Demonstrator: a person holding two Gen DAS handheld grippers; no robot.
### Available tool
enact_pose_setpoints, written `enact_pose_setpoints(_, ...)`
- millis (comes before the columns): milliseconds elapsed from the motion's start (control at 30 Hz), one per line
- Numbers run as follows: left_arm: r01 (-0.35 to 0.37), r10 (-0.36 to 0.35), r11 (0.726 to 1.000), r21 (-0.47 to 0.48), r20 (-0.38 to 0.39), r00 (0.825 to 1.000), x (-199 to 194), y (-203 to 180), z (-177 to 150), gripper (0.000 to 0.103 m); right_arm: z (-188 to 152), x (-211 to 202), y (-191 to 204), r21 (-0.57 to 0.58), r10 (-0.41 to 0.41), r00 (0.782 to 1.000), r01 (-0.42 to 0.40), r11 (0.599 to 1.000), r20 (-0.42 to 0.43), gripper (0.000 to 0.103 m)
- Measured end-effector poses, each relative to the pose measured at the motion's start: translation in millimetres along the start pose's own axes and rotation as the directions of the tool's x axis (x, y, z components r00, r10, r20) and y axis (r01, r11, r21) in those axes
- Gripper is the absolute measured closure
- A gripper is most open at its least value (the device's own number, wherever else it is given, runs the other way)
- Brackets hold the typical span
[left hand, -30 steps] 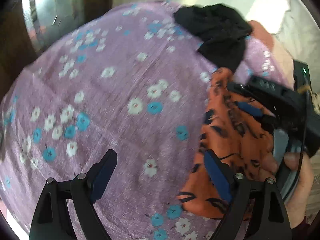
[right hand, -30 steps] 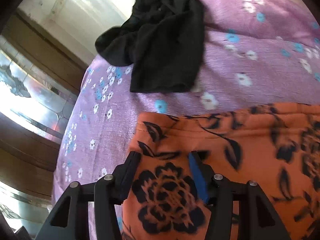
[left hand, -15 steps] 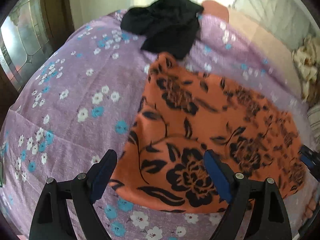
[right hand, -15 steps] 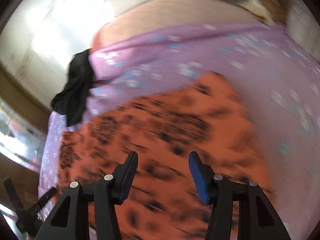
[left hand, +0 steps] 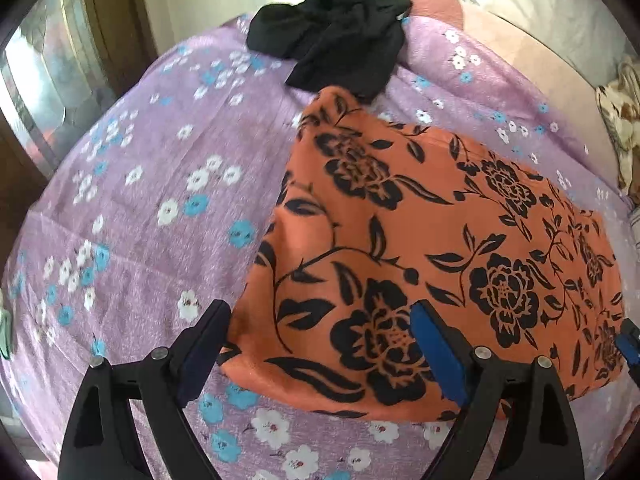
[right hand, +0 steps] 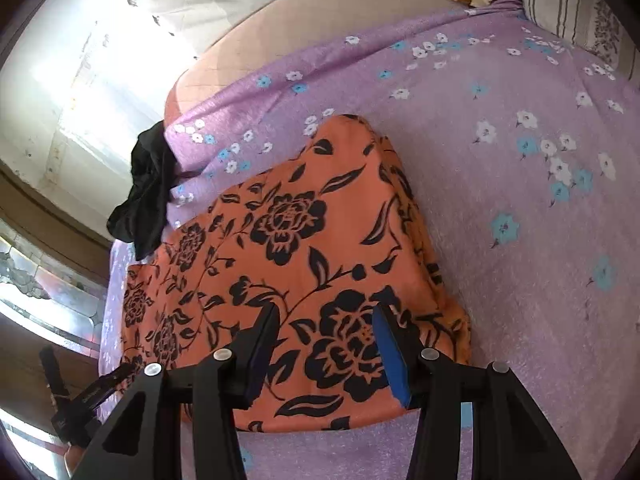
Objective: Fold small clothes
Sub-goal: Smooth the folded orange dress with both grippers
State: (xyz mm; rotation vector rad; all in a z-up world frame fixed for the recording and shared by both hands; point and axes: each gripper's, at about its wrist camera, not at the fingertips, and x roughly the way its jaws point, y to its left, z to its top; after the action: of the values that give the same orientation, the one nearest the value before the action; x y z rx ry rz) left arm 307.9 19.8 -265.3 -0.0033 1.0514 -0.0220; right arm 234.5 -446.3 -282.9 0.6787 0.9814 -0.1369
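An orange garment with black flowers (left hand: 432,240) lies folded flat on a purple floral bedspread (left hand: 140,200). It also shows in the right wrist view (right hand: 288,256). My left gripper (left hand: 320,344) is open and empty, just above the garment's near left corner. My right gripper (right hand: 326,344) is open and empty, above the garment's near edge. A crumpled black garment (left hand: 340,36) lies beyond the orange one, at the bedspread's far edge; it also shows in the right wrist view (right hand: 148,188).
Pillows (right hand: 576,8) and a patterned blanket (left hand: 620,136) lie at the head of the bed. A peach sheet (right hand: 280,36) shows beyond the bedspread. A wooden door with glass (left hand: 52,72) stands at the left.
Both grippers have pulled back from the orange garment, which now lies folded and flat. The right gripper has swung from the garment's left end to its right end.
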Motion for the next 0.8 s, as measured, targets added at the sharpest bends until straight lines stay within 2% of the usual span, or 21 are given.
enact_pose_setpoints(33,-0.024,0.024,0.999,0.023,-0.012,1.0,4,-5,-1,0.012,0,13,-5,0.011,-0.025,0.998,0.026,1.0,-0.057,0.054)
enact_pose_setpoints(67,-0.056,0.058,0.997,0.055,-0.042,0.997,13,-10,-4,0.012,0,19,-8,0.022,-0.027,0.997,0.028,0.999,-0.072,0.057)
enact_pose_setpoints(100,-0.08,0.087,0.993,0.086,-0.08,0.993,23,-13,-7,0.01,3,18,-11,0.035,-0.024,0.998,0.026,0.999,-0.062,0.061)
enact_pose_setpoints(167,-0.085,0.089,0.994,0.072,-0.068,0.994,25,-15,-4,0.006,14,14,-9,0.042,0.001,0.999,0.001,0.999,-0.043,0.061)
enact_pose_setpoints(233,-0.068,0.073,0.996,0.063,-0.079,0.994,22,-14,0,0.006,31,8,-4,0.019,0.014,1.0,-0.014,1.0,0.018,0.061)
enact_pose_setpoints(333,-0.077,0.078,0.996,0.051,-0.023,0.997,14,-11,7,0.006,58,14,2,0.024,0.036,0.997,-0.037,0.999,0.065,0.059)
enact_pose_setpoints(400,-0.081,0.08,0.995,0.049,0.035,0.996,5,-12,13,0.006,76,27,6,0.037,0.067,0.996,-0.07,0.997,0.063,0.059)
enact_pose_setpoints(467,-0.06,0.058,0.997,0.047,0.049,0.997,4,-13,17,0.006,95,51,9,0.057,0.064,0.997,-0.067,0.996,0.04,0.059)
enact_pose_setpoints(533,-0.061,0.061,0.996,0.068,-0.003,0.998,17,-18,18,0.006,107,73,7,0.072,0.013,1.0,-0.015,0.997,0.028,0.061)
enact_pose_setpoints(567,-0.073,0.08,0.993,0.096,-0.066,0.995,31,-22,15,0.006,113,87,2,0.079,-0.02,1.0,0.018,0.997,0.023,0.063)
enact_pose_setpoints(600,-0.067,0.075,0.993,0.099,-0.075,0.994,38,-22,13,0.003,115,90,-2,0.092,-0.019,0.999,0.017,0.996,0.028,0.066)
enact_pose_setpoints(633,-0.07,0.075,0.994,0.085,-0.059,0.995,38,-20,13,0.0,117,88,-7,0.124,-0.002,0.999,-0.003,0.992,0.044,0.066)
enact_pose_setpoints(700,-0.057,0.062,0.997,0.056,-0.089,0.994,38,-16,16,0.0,117,80,-10,0.165,0.011,0.999,-0.018,0.986,0.045,0.065)
enact_pose_setpoints(800,-0.027,0.027,1.0,0.004,-0.095,0.995,40,-7,12,0.0,102,53,-8,0.152,0.023,0.997,-0.034,0.988,0.074,0.064)
